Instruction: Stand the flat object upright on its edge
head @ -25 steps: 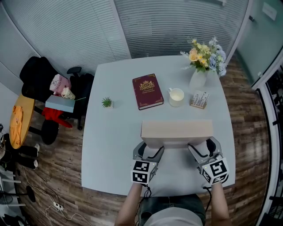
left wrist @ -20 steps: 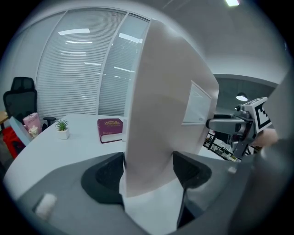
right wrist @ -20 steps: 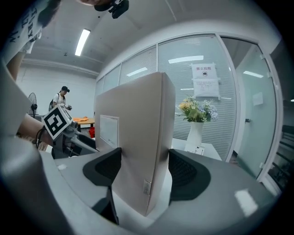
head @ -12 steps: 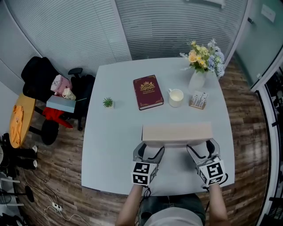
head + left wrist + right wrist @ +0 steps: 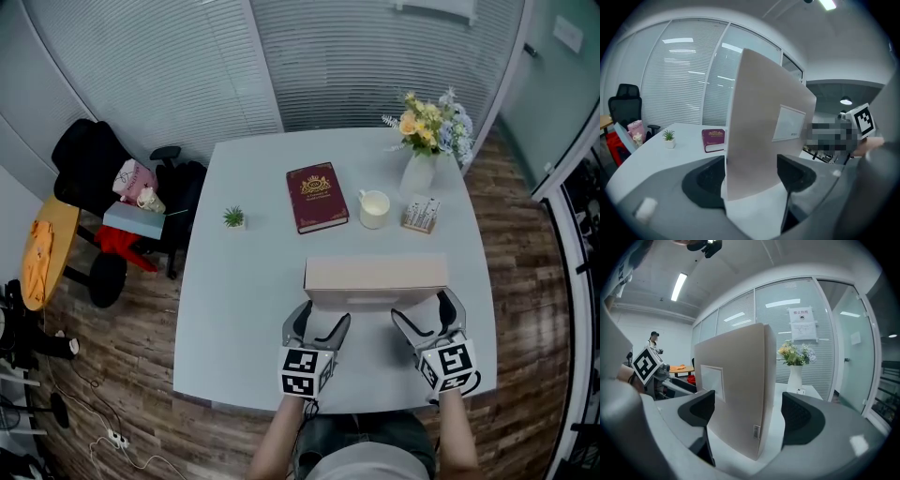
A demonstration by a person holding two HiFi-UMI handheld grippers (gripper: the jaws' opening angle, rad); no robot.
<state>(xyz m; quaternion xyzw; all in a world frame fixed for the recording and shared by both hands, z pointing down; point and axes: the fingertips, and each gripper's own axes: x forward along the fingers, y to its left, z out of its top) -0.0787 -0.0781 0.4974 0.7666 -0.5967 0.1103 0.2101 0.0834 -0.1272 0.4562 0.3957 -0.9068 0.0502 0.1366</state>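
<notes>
While the box [image 5: 375,275] is standing upright on its long edge on the table [image 5: 244,281], you are holding the left gripper [image 5: 322,320] and right gripper [image 5: 422,312] at its near side, jaws spread apart, gripping nothing.

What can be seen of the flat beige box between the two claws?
The flat beige box is a thin slab, like matte card, with a pale rectangular label on the face toward the person and a small metal tab low on its right end. It stands about upright on a long edge on the table. Its ends sit between the open jaws of the left claw and right claw.
</notes>
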